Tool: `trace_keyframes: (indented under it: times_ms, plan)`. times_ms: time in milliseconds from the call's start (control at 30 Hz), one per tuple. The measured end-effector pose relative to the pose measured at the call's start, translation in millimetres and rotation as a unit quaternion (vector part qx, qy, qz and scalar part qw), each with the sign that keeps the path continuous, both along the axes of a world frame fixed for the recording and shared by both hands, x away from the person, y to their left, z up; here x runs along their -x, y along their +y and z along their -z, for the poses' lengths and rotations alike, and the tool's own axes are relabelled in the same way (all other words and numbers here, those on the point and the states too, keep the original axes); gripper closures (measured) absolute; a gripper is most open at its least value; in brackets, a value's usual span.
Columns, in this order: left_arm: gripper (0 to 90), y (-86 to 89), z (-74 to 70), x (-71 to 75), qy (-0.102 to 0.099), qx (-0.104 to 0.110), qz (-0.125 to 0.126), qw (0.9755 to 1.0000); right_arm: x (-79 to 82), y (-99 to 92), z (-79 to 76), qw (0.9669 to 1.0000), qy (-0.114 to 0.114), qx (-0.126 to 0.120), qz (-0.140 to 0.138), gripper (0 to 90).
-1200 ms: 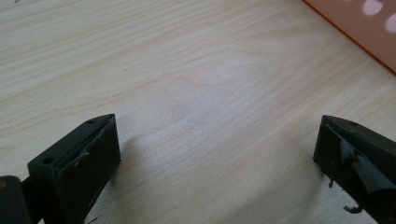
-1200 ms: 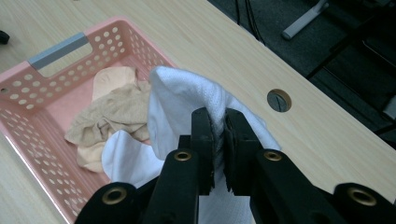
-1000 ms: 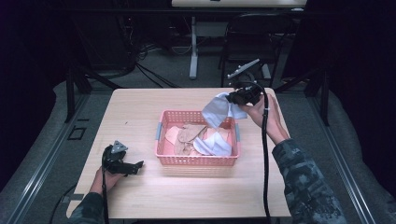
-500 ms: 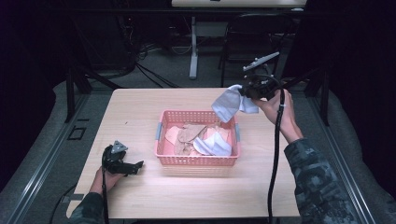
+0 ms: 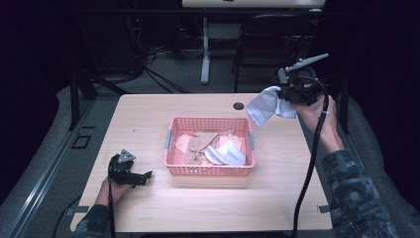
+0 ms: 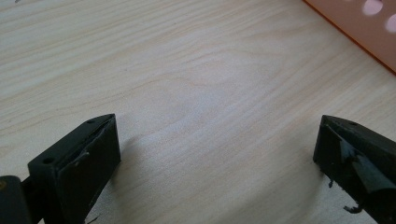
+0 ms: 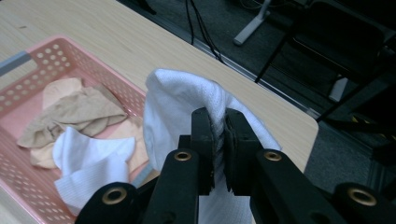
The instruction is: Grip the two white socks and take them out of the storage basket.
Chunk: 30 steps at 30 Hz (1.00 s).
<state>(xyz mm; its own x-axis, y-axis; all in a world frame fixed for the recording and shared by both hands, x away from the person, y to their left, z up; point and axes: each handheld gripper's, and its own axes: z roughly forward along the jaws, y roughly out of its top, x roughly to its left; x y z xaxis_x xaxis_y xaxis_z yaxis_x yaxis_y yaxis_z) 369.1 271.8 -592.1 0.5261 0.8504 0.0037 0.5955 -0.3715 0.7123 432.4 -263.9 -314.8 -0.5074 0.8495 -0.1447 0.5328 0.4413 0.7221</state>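
Note:
My right gripper is shut on a white sock, held in the air above the table's far right corner. The sock hangs limp to the left of the jaws. A pink basket in the middle of the table holds tan and peach socks and another white sock. My left gripper rests on the table near the front left, jaws open, with bare wood between them. The basket's corner lies just beyond it.
The light wooden table has a small round hole near its far edge. Behind the table stand a black chair and a white desk leg, with cables on the floor. The right gripper's cable hangs down over the table's right side.
My right gripper has carried the white sock up and to the right, away from above the basket toward the table's far right corner. The left gripper has stayed put.

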Motion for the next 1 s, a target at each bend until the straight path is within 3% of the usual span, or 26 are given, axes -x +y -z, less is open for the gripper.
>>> trace_keyframes:
  times_ms: [200,433,467,633,700,733,867,1000]
  plan:
    - [0.4,0.0,0.0,0.0,0.0,0.0,0.0,1.0,-1.9,-24.9,7.2,0.9994,0.006,0.005,0.034,83.4]
    - [0.4,0.0,0.0,0.0,0.0,0.0,0.0,1.0,-8.5,-36.9,25.4,0.9981,0.02,0.019,0.056,83.4]
    - [0.5,0.0,0.0,0.0,0.0,0.0,0.0,1.0,-11.2,-37.3,33.8,0.9965,0.023,0.041,0.069,83.3]
    - [0.4,0.0,0.0,0.0,0.0,0.0,0.0,1.0,-18.5,-38.0,55.3,0.9947,0.044,0.052,0.077,83.3]
    - [0.4,0.0,0.0,0.0,0.0,0.0,0.0,1.0,-24.6,-38.7,76.2,0.9927,0.062,0.059,0.085,83.1]
    - [0.4,0.0,0.0,0.0,0.0,0.0,0.0,1.0,-24.6,-38.7,76.2,0.9927,0.062,0.059,0.085,83.1]
    - [0.4,0.0,0.0,0.0,0.0,0.0,0.0,1.0,-34.4,-37.4,109.8,0.9892,0.098,0.061,0.09,82.7]
    - [0.4,0.0,0.0,0.0,0.0,0.0,0.0,1.0,-39.9,-37.3,124.3,0.9874,0.116,0.053,0.094,82.4]
